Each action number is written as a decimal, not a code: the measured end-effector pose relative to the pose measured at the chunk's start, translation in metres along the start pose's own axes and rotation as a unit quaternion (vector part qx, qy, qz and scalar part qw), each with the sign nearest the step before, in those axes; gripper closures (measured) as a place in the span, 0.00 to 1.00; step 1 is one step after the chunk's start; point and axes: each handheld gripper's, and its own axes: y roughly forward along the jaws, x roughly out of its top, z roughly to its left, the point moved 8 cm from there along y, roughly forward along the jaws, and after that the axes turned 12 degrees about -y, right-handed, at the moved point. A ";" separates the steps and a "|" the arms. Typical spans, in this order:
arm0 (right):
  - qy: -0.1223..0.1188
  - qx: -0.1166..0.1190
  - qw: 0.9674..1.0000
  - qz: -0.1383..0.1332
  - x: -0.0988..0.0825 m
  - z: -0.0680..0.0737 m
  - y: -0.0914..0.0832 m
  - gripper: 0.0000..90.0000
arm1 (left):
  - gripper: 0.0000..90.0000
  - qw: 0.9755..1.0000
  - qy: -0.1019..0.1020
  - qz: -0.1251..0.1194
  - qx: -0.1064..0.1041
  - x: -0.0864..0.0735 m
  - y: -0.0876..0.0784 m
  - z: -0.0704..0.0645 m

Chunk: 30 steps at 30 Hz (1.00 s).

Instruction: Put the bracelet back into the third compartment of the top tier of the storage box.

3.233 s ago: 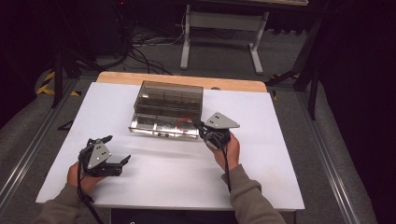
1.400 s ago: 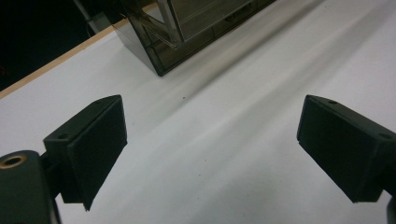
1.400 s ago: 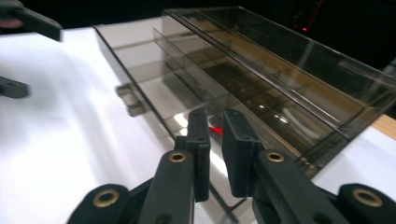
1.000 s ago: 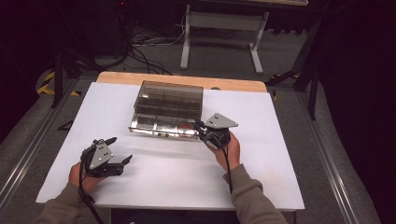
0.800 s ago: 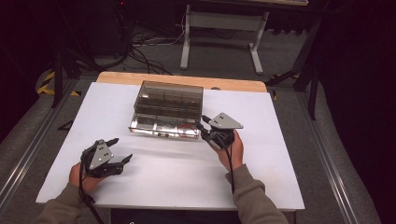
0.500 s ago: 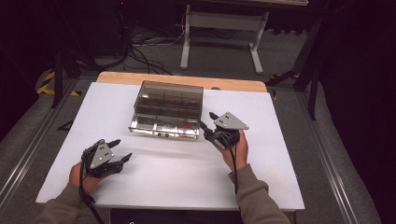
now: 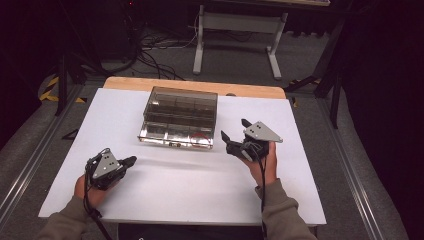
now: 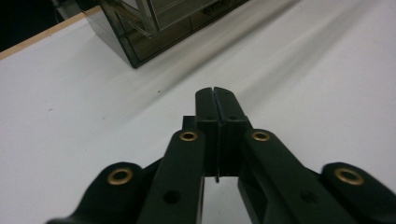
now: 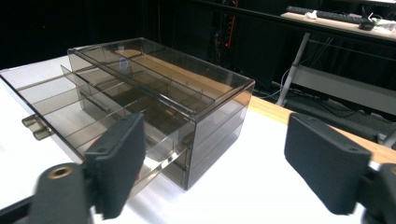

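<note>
A smoky clear drawer box (image 7: pixel 180 107) stands at the middle back of the white table (image 7: pixel 200 200). Its bottom drawer (image 7: pixel 172 135) is pulled out toward me, with a small red item (image 7: pixel 200 140) in its front right corner. My right gripper (image 7: pixel 234 128) is open just right of the drawer, holding nothing. In the right gripper view the box (image 9: pixel 187 98) and the pulled-out drawer (image 9: pixel 51 100) lie ahead between wide-spread pads (image 9: pixel 116 163). My left gripper (image 7: pixel 129 161) rests near the front left, shut on nothing. In the left gripper view its tips (image 8: pixel 215 93) are pressed together and the box (image 8: pixel 154 23) is far off.
A wooden strip (image 7: pixel 195 87) runs along the table's far edge. Metal rails (image 7: pixel 25 175) flank the table. Beyond it stand a white desk frame (image 7: pixel 235 30) and floor cables (image 7: pixel 155 55). Bare white tabletop lies between the two grippers.
My right gripper has drawn back to the right, away from the drawer's front corner. My left gripper has shifted slightly toward the near edge.
</note>
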 end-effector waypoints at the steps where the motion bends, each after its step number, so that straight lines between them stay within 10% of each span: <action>1: -0.004 -0.001 1.000 0.003 -0.001 0.000 -0.001 0.19 | 0.99 1.000 0.004 0.001 0.002 0.000 0.000 0.000; 30: -0.047 -0.011 0.999 -0.015 -0.045 0.002 -0.043 0.09 | 0.96 0.999 0.003 -0.026 0.032 0.006 -0.005 0.000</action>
